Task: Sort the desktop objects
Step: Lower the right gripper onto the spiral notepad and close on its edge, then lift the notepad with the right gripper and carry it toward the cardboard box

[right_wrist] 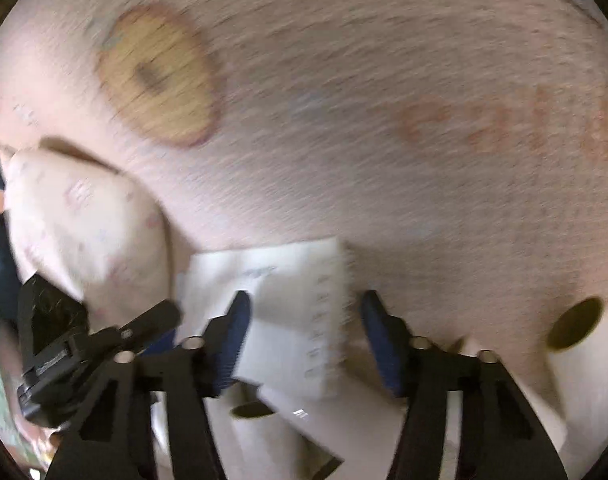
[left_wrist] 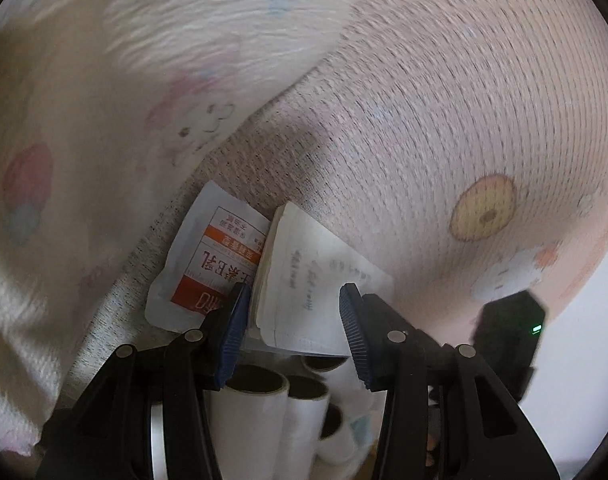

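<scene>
In the left wrist view my left gripper (left_wrist: 293, 308) is open, its blue pads on either side of a stack of white paper packets (left_wrist: 304, 280) leaning against a pink fabric bag wall (left_wrist: 444, 120). A white sachet with an orange and red label (left_wrist: 207, 264) lies to their left. Several white paper rolls (left_wrist: 259, 408) stand below the fingers. In the right wrist view my right gripper (right_wrist: 304, 332) is open over the same white packets (right_wrist: 287, 320). The left gripper's body (right_wrist: 63, 340) shows at the left. The view is blurred.
The bag's fabric carries cartoon prints, including a yellow donut (left_wrist: 484, 208) that also shows in the right wrist view (right_wrist: 159, 80). A cream patterned cloth flap (left_wrist: 83, 120) hangs at left. A white roll with a dark core (right_wrist: 576, 344) stands at the right.
</scene>
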Demonstrator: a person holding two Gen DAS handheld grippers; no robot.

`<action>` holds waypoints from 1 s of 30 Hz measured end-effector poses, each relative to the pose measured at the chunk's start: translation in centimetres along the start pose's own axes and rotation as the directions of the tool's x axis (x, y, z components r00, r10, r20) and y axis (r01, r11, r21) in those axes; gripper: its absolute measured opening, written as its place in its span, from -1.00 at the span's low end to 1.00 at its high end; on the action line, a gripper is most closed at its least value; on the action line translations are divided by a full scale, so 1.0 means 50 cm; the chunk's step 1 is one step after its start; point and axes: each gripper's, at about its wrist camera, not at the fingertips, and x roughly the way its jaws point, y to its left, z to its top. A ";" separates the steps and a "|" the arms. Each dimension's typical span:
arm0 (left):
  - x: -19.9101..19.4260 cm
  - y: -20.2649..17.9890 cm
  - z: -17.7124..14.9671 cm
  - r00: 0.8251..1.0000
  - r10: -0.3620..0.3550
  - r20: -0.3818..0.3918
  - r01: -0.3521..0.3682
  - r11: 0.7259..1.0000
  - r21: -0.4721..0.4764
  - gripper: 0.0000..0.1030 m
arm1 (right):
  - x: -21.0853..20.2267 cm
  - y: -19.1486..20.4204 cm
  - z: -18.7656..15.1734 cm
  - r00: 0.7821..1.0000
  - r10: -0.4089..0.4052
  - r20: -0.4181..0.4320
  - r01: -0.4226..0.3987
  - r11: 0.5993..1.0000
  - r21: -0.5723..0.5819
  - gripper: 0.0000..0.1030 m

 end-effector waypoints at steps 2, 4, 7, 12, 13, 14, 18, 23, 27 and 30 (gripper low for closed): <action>0.007 -0.024 -0.008 0.999 0.041 0.010 -0.041 0.998 0.047 -0.13 | -0.005 0.016 -0.003 0.999 -0.040 0.021 0.041 0.998 -0.037 -0.10; 0.000 -0.029 -0.024 0.998 0.050 0.029 -0.052 0.995 0.079 -0.15 | -0.011 0.029 -0.006 0.997 -0.073 0.030 0.075 0.995 -0.062 -0.10; -0.002 -0.044 -0.030 0.999 0.022 0.046 -0.026 0.994 0.102 -0.16 | -0.026 0.047 -0.017 0.993 -0.105 0.046 0.109 0.989 -0.103 -0.10; 0.009 -0.084 -0.047 0.999 -0.044 0.021 0.040 0.985 0.168 -0.16 | -0.077 0.060 -0.046 0.985 -0.145 0.093 0.156 0.978 -0.135 -0.10; 0.013 -0.096 -0.054 0.998 -0.054 0.015 0.050 0.980 0.194 -0.16 | -0.089 0.058 -0.052 0.984 -0.146 0.099 0.158 0.979 -0.132 -0.10; 0.016 -0.134 -0.058 0.998 -0.060 0.008 0.057 0.974 0.220 -0.16 | -0.103 0.055 -0.061 0.982 -0.152 0.108 0.166 0.978 -0.128 -0.10; 0.034 -0.187 -0.101 0.999 -0.036 -0.013 0.039 0.937 0.346 -0.15 | -0.148 0.040 -0.082 0.978 -0.169 0.124 0.182 0.978 -0.100 -0.10; 0.050 -0.232 -0.152 0.994 -0.090 -0.066 0.109 0.911 0.397 -0.15 | -0.170 0.032 -0.137 0.970 -0.190 0.149 0.199 0.979 -0.043 -0.10; -0.011 -0.199 -0.184 0.987 -0.156 -0.029 0.154 0.900 0.408 -0.15 | -0.224 -0.023 -0.186 0.980 -0.115 0.162 0.109 0.993 0.046 -0.10; -0.059 -0.189 -0.223 0.990 -0.139 -0.033 0.138 0.865 0.483 -0.15 | -0.229 -0.036 -0.229 0.979 -0.100 0.177 0.081 0.990 0.115 -0.10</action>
